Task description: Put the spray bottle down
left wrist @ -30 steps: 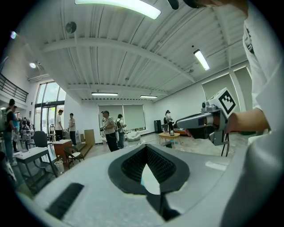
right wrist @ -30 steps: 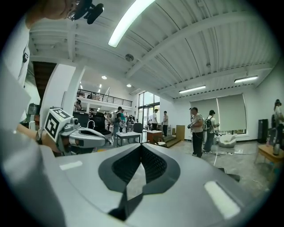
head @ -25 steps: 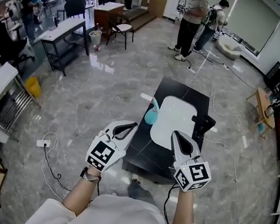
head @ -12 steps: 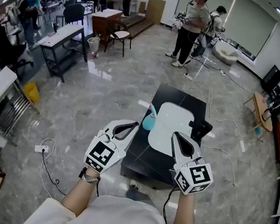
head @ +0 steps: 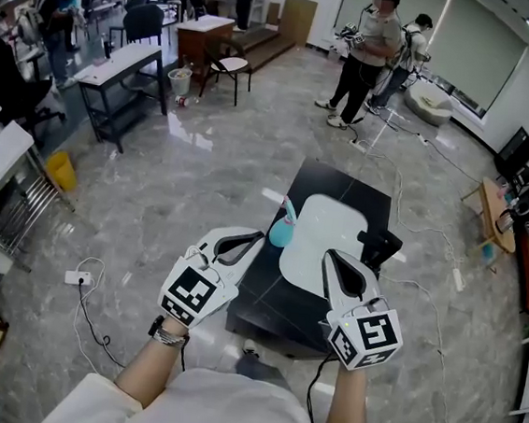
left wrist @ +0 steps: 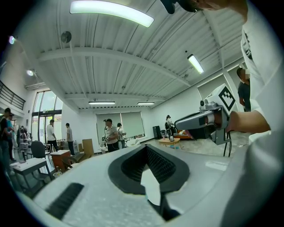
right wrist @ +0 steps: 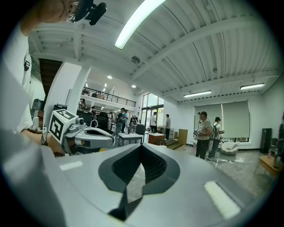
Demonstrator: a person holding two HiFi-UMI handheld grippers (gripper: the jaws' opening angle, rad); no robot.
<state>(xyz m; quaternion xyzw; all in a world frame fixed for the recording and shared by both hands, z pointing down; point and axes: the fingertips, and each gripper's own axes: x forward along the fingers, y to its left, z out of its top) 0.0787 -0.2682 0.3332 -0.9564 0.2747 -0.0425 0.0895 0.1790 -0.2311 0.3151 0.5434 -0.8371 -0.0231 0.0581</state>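
Both pairs of jaws read to me as closed with nothing in them: on the left gripper the tips meet around an empty loop, and the right gripper looks the same, pads together and bare. The two are held side by side, pointing level and away from the operator, with a gap between them, each marker cube facing up towards the head camera.

The spray bottle, teal, stands on the black desk at its left edge, touching neither gripper. From the head view it sits just past the left gripper's tips and just beside a white rounded board that covers much of the desk top. A black object rests at the desk's right edge; I cannot tell what it is.

Around the desk is grey marbled floor, and two people stand well beyond it
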